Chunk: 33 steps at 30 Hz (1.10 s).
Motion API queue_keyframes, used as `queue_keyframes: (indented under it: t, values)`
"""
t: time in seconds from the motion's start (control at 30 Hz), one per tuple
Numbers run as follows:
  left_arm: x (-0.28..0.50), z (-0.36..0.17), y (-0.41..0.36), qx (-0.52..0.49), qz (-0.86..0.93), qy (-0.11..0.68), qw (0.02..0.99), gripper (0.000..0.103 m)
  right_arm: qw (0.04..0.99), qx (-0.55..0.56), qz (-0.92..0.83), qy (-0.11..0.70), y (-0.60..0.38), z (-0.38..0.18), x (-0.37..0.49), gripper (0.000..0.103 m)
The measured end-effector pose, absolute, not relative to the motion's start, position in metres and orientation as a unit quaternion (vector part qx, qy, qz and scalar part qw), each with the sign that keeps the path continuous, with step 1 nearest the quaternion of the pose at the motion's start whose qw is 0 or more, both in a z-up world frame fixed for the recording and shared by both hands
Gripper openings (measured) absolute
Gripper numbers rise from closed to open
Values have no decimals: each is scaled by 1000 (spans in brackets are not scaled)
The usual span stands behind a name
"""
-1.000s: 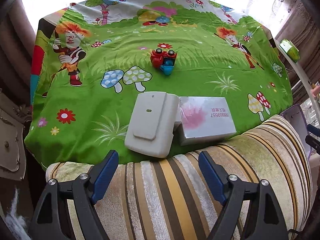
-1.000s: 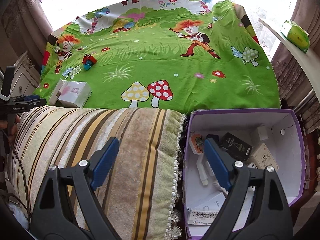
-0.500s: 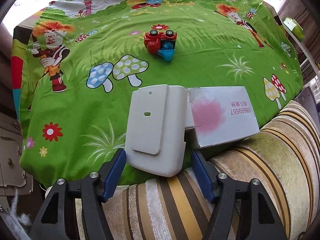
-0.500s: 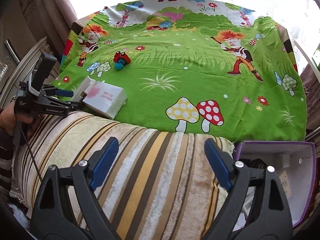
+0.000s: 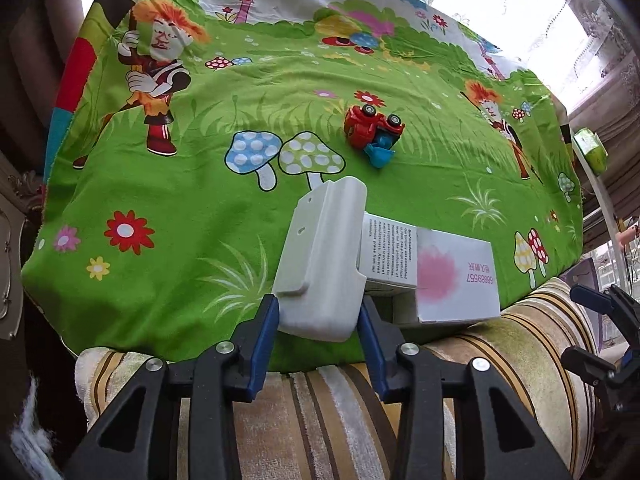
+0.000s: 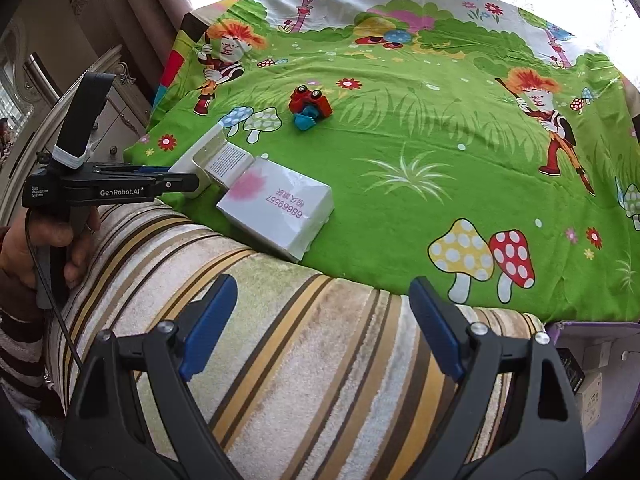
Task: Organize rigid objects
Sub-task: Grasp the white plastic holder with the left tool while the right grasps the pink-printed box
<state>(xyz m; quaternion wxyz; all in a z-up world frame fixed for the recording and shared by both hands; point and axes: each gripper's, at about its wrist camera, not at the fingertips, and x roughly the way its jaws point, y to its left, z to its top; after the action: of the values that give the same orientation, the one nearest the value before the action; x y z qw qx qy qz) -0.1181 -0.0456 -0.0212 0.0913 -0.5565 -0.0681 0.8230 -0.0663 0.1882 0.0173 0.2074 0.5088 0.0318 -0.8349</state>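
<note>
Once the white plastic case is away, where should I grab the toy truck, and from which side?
Grip the red toy truck across its red body, coming from above with the free right hand-held gripper. It lies tipped over with wheels up on the green cloth, nothing touching it. The blue scoop looks too small to hold. The left hand-held gripper is shut on the white plastic case.
</note>
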Motion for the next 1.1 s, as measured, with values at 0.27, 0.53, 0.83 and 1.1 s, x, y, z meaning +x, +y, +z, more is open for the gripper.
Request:
queue_keyframes:
  t: [0.27,0.53,0.83,1.1]
  values:
    - [-129,-35,-53,-571,813,-82,83,34,214,530,-819,42,148,4,-86,92]
    - [-127,-40,-55,-569,812,-92,96,24,197,556,-806,49,118,-12,-104,92]
    - [-124,-41,-58,-559,815,-110,105,24,154,582,-799,6,100,-24,-126,100]
    - [-123,-42,-60,-553,817,-120,111,24,109,600,-793,-15,100,-35,-141,102]
